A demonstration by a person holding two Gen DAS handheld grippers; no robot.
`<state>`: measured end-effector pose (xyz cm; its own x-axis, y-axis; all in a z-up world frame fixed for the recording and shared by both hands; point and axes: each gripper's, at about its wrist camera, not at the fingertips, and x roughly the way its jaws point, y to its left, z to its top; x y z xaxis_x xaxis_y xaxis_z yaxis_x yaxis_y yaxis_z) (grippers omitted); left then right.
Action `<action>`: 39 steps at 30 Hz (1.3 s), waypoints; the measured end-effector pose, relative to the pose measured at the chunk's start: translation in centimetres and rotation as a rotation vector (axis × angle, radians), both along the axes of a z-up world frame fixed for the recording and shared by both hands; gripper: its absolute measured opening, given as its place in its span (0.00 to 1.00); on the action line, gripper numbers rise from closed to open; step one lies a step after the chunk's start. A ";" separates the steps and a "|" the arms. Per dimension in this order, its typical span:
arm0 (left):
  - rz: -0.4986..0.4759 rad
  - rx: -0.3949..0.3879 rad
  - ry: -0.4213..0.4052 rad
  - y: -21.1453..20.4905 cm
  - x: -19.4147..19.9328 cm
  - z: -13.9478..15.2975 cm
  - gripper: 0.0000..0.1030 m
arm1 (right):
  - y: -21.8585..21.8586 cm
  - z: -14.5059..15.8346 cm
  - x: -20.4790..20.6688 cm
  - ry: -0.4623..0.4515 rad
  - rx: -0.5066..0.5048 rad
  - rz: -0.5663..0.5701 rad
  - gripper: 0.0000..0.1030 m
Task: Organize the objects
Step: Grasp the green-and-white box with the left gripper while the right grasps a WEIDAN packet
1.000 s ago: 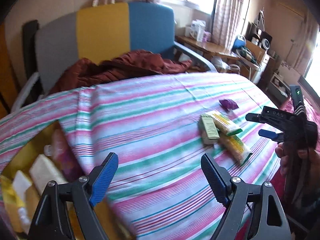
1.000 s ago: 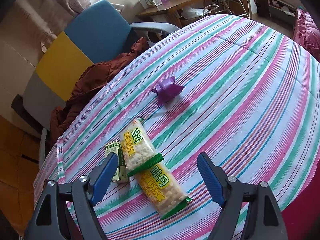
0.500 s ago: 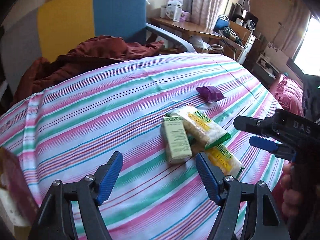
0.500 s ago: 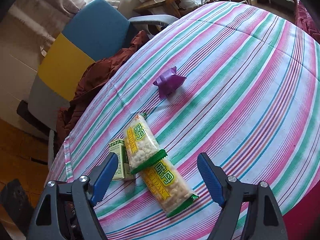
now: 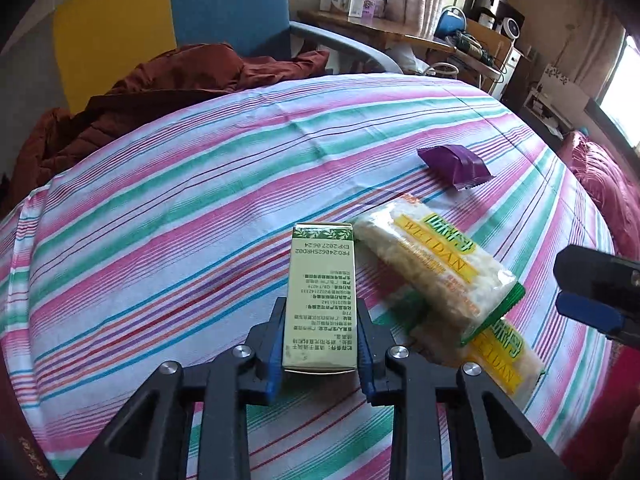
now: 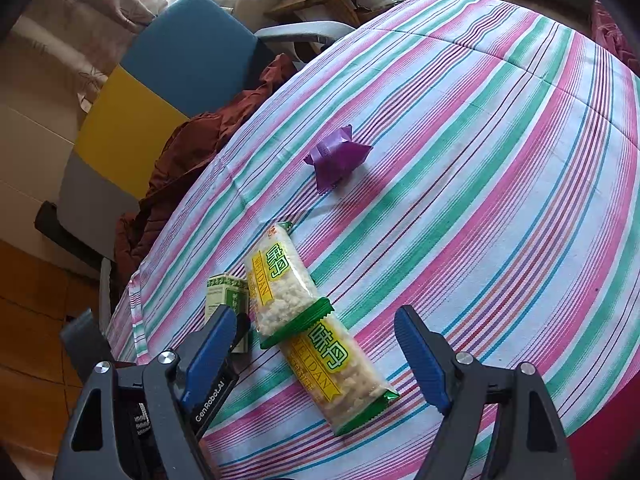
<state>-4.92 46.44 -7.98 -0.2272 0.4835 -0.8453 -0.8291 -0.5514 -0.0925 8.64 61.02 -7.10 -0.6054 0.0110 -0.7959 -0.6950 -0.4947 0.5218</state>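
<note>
My left gripper (image 5: 320, 344) is shut on a pale green box (image 5: 320, 296) that lies on the striped cloth (image 5: 180, 208). The box also shows in the right wrist view (image 6: 226, 296), partly behind a blue finger. Two yellow-green snack bars lie just right of the box, one (image 5: 436, 264) overlapping the other (image 5: 504, 360); both show in the right wrist view (image 6: 280, 284) (image 6: 340, 376). A purple wrapper (image 5: 456, 162) (image 6: 334, 156) lies farther back. My right gripper (image 6: 320, 356) is open, hovering over the lower snack bar; it shows at the left view's right edge (image 5: 596, 292).
A chair with grey, yellow and blue panels (image 5: 224, 4) (image 6: 168, 80) stands behind the bed with a brown jacket (image 5: 160, 92) on it. A cluttered wooden desk (image 5: 392, 32) is at the back. A red quilt (image 5: 600, 184) lies to the right.
My left gripper has moved forward to the pale green box and shut on it. My right gripper has stayed open, shifting slightly over the snack bars.
</note>
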 end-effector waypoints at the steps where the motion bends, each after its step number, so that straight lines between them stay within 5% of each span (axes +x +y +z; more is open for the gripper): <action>1: 0.006 0.005 0.003 -0.4 0.0 0.0 0.29 | 0.0 0.0 0.0 -0.004 0.001 0.000 0.80; 12: 0.074 0.071 -0.034 -7.7 0.9 -0.1 0.30 | -0.4 -0.2 -0.5 -0.057 0.044 0.012 0.80; 25: 0.047 0.133 -0.026 -8.5 0.8 -0.6 0.30 | -0.9 -0.8 -1.5 -0.155 0.108 0.029 0.80; 39: 0.044 0.117 0.025 -8.0 1.4 -0.8 0.30 | -1.7 -1.2 -2.4 -0.203 0.135 0.069 0.80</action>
<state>-3.55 38.42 -8.78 -0.2705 0.5676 -0.7776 -0.8074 -0.5736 -0.1378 6.29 59.30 -8.27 -0.4362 0.0896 -0.8954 -0.7412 -0.5999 0.3011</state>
